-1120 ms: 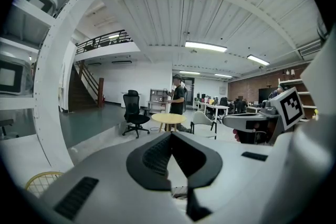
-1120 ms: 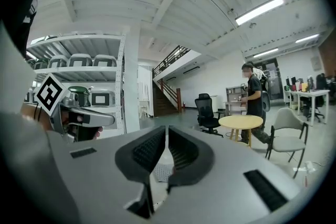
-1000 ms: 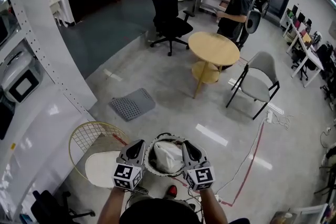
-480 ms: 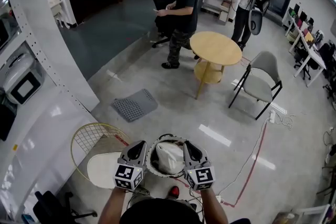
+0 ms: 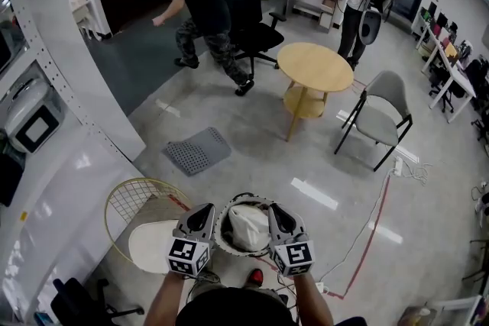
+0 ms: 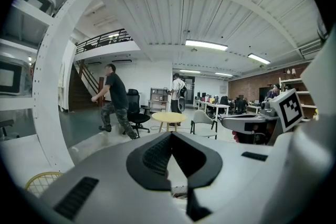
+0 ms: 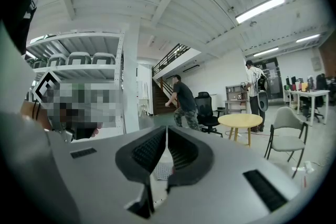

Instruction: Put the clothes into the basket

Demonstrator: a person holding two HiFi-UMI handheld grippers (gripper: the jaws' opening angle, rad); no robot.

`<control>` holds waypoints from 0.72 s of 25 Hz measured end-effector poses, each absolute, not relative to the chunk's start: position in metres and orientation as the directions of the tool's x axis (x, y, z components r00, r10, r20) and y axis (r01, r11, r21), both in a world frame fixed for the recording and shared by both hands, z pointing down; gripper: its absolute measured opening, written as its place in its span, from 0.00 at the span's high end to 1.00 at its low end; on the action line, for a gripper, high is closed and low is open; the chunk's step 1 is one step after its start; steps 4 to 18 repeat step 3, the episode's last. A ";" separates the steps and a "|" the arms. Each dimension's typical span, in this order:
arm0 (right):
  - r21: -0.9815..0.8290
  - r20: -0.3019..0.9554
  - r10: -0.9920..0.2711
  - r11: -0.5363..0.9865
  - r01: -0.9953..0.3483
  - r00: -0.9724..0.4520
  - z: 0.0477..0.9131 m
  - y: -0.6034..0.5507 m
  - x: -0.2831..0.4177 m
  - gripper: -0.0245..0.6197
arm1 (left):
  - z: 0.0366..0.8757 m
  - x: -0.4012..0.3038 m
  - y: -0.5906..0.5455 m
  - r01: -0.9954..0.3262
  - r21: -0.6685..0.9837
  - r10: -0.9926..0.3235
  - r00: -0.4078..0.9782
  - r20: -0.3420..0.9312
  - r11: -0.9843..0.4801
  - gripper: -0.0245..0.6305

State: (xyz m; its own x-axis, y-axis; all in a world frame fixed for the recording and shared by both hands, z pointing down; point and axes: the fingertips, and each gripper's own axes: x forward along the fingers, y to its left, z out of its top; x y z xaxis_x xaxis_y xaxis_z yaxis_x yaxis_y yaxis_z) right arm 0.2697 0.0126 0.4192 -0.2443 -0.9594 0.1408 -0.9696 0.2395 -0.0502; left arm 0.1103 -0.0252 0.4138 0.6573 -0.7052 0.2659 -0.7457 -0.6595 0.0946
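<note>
Head view: white clothes are being shown lying in the round basket on the floor, which is being flanked by the left tool and right tool. Basket and clothes are being seen only here.
Left gripper view: left tool is being held closed and empty, aimed nearly level toward a walking person and a round table.
Right gripper view: right tool is being held closed on nothing, also aimed nearly level.
</note>
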 end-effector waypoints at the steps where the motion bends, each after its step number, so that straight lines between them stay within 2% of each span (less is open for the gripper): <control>1: -0.047 0.140 -0.960 0.240 -0.970 -0.244 0.421 0.013 0.271 0.91 | 0.413 0.110 -0.025 -0.746 0.095 -0.706 0.657 0.264 -0.659 0.96; 18: -0.041 0.137 -0.960 0.239 -0.970 -0.243 0.424 0.014 0.273 0.91 | 0.413 0.110 -0.026 -0.747 0.096 -0.707 0.657 0.262 -0.658 0.96</control>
